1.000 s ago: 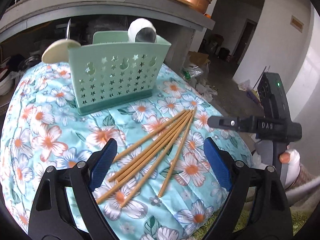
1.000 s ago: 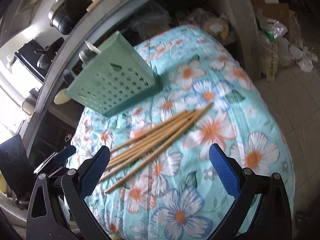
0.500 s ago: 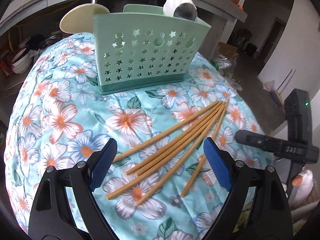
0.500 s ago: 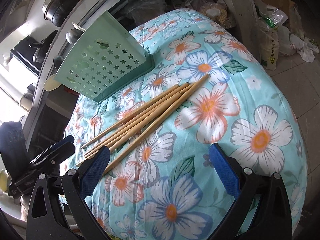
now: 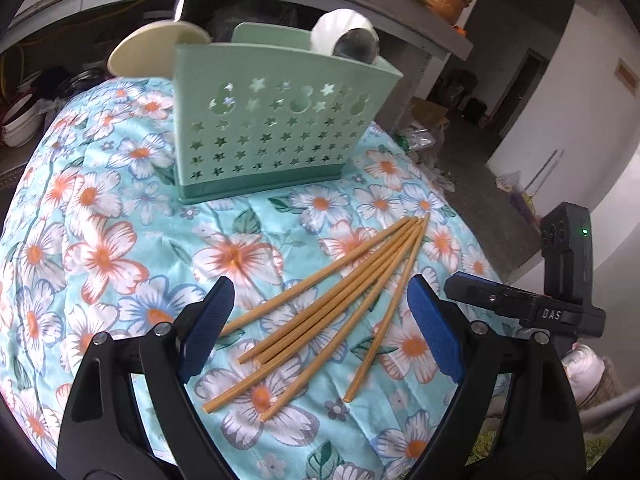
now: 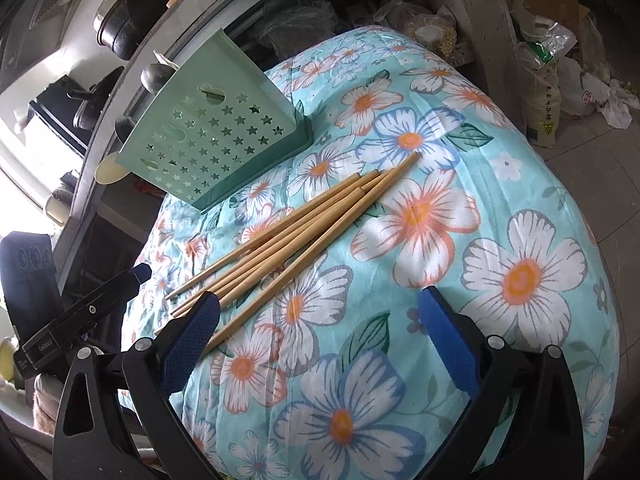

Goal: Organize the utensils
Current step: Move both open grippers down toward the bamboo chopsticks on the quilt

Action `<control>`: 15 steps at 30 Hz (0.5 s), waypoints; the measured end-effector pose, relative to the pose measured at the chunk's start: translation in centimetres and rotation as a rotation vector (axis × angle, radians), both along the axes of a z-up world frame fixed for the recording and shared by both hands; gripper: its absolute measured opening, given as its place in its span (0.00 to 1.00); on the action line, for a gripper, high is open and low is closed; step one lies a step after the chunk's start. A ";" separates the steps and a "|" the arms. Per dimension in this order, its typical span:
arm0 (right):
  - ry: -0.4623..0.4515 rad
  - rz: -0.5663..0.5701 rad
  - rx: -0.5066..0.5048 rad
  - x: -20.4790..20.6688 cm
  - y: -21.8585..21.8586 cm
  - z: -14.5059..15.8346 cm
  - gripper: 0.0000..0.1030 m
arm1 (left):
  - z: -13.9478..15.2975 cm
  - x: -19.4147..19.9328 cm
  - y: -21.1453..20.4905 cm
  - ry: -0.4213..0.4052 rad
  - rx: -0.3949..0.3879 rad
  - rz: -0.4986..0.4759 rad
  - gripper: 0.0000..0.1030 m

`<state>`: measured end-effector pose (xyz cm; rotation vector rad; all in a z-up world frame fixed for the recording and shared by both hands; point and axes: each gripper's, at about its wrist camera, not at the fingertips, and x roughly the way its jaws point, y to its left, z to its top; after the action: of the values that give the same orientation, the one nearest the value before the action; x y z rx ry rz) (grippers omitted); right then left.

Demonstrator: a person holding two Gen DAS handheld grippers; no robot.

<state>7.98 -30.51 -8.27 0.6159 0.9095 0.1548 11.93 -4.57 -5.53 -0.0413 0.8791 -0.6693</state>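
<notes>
Chopsticks (image 5: 340, 300) fan out on cloth (image 5: 120, 240) in front of caddy (image 5: 276, 128) — ladles inside. Left gripper (image 5: 320, 328) and right gripper (image 6: 320, 328) both spread wide, empty, flanking the chopsticks' near ends.

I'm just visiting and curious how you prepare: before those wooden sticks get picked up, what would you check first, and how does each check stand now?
1. Left gripper jaws open wide: ok.
2. Right gripper jaws open, holding nothing: ok.
3. Chopsticks lying loose on the floral cloth, fanned out, unobstructed: ok.
4. Chopsticks between left jaws: ok, several lie in the gap.
5. Green caddy upright beyond the chopsticks: ok.
6. Free room inside caddy: cannot tell; a ladle already sticks out.
</notes>
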 end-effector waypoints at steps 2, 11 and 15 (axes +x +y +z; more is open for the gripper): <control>-0.003 -0.005 0.027 -0.1 -0.3 -0.1 0.94 | 0.3 -0.3 -0.3 -0.012 -0.008 -0.019 0.82; 0.079 -0.025 0.141 1.5 -1.1 0.9 0.82 | 0.2 0.7 1.1 0.002 -0.058 0.008 0.82; 0.090 -0.018 0.150 2.9 -0.1 1.0 0.70 | -0.2 1.5 1.7 0.007 -0.050 0.018 0.75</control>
<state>10.84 -30.64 -7.27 0.7744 0.9851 0.1816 13.45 -2.83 -5.74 -0.0963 0.8673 -0.6750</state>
